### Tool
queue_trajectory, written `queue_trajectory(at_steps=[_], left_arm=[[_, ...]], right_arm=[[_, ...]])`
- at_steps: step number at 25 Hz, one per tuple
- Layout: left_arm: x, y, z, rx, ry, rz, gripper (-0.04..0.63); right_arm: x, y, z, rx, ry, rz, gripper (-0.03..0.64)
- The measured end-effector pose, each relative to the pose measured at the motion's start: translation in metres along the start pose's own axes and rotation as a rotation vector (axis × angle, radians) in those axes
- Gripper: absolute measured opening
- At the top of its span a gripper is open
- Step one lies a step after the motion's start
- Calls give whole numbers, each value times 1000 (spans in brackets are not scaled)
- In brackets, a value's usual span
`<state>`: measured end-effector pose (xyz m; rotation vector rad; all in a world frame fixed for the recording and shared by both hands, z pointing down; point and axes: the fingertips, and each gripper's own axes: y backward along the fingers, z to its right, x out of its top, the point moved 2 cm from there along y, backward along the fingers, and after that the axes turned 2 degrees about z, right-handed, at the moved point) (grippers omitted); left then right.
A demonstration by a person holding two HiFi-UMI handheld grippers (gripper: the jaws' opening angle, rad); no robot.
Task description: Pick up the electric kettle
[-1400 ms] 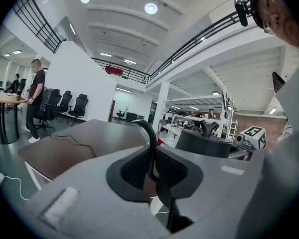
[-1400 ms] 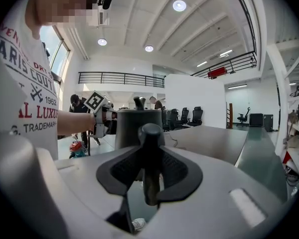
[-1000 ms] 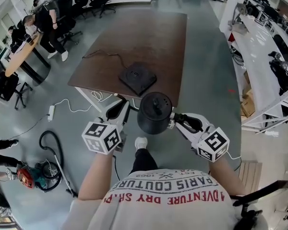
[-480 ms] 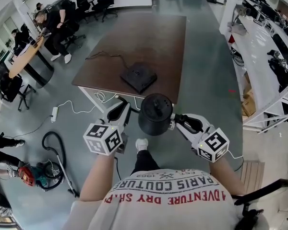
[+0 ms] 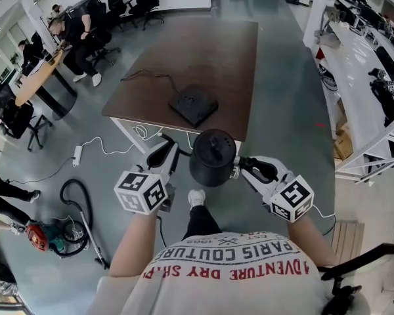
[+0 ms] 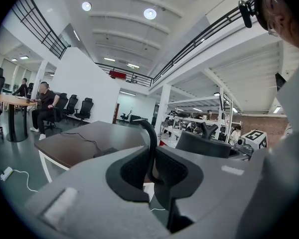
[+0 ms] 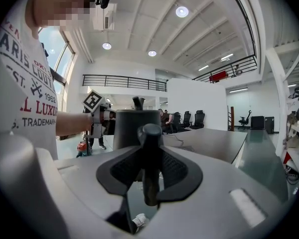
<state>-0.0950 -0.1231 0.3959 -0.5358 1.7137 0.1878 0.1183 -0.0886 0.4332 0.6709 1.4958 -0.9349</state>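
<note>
The electric kettle [image 5: 212,157] hangs between both grippers, just ahead of them. The right gripper [image 5: 241,167] clamps its thick handle [image 7: 148,143]. The left gripper [image 5: 171,151] pinches a thin black edge [image 6: 152,148], apparently the spout. Risk: that slim purchase slips and the kettle pivots on the handle.

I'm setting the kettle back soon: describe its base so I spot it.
Find the long brown table ahead. Toward its near end lies the kettle base: a flat black square slab with a round hub, unlike the round kettle held below.

Black kettle [image 5: 212,157] btwn L gripper [image 5: 167,151] & R gripper [image 5: 240,167], by near edge of brown table [image 5: 203,51] w/ black base [image 5: 193,105].
</note>
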Motion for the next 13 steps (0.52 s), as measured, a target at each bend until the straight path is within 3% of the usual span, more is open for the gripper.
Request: queue_trajectory(at_steps=[13], left_arm=[[-5,-2,11,-18,8,-18,43]], right_arm=[[-5,12,1,-22,-21,-11,107]])
